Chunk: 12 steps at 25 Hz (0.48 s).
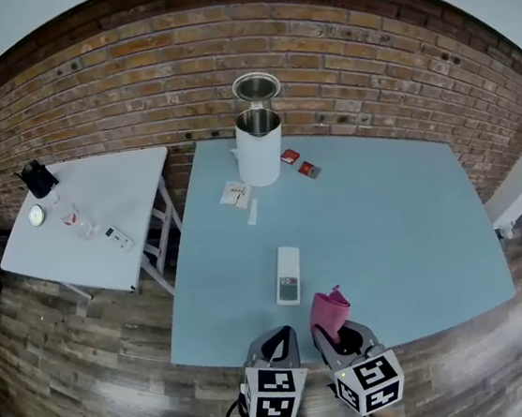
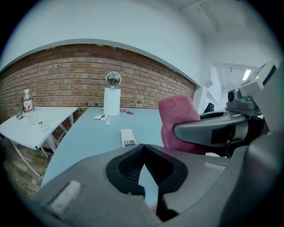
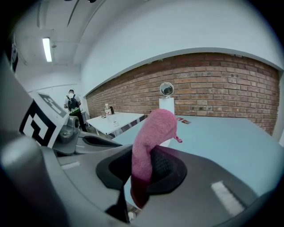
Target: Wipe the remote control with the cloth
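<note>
- My left hand-held gripper (image 2: 143,165) has its jaws pressed together with nothing between them. It hangs at the near edge of the blue counter (image 1: 406,232).
- My right hand-held gripper (image 3: 143,175) sits just beside the left one. It is pinching the pink cloth (image 3: 153,133), which stands up out of the jaws and flops over at the top.
- The remote control (image 1: 288,276) lies flat on the counter just ahead of both grippers. It is clear of them and of the cloth, with its long side pointing away from me.
- Farther back I see a white kettle (image 1: 259,146) with its round lid raised, white sachets (image 1: 237,193) to its left and red ones (image 1: 300,163) to its right.
- A second, white counter (image 1: 109,198) stands off to the left with small items on it.
</note>
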Each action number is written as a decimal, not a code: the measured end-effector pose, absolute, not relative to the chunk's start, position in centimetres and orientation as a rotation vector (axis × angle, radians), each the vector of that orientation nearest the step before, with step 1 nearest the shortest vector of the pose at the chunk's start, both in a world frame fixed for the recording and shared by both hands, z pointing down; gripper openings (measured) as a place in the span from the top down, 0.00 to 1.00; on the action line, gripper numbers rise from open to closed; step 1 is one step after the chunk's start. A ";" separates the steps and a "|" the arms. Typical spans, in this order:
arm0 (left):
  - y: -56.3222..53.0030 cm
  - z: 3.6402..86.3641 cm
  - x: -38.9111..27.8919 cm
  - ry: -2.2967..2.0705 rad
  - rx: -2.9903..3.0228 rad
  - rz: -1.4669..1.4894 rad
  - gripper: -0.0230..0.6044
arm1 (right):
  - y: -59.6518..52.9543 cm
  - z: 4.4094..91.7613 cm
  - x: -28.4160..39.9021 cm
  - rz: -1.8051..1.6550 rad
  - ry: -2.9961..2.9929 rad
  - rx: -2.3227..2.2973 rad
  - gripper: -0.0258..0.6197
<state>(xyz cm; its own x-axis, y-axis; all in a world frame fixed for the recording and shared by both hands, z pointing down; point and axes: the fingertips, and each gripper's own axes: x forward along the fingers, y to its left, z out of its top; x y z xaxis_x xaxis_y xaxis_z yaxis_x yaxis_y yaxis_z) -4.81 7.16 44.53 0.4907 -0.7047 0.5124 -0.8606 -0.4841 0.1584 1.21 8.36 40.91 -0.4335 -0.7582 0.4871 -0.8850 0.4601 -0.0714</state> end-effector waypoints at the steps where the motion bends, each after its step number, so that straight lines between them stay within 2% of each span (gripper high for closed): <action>1: 6.7 45.0 -4.9 -1.291 2.351 0.554 0.97 | 7.9 41.0 1.1 0.449 -2.316 1.389 0.85; 12: 2.6 49.2 -4.9 -1.249 2.336 0.728 0.96 | 4.6 41.7 2.3 0.468 -2.234 1.446 0.85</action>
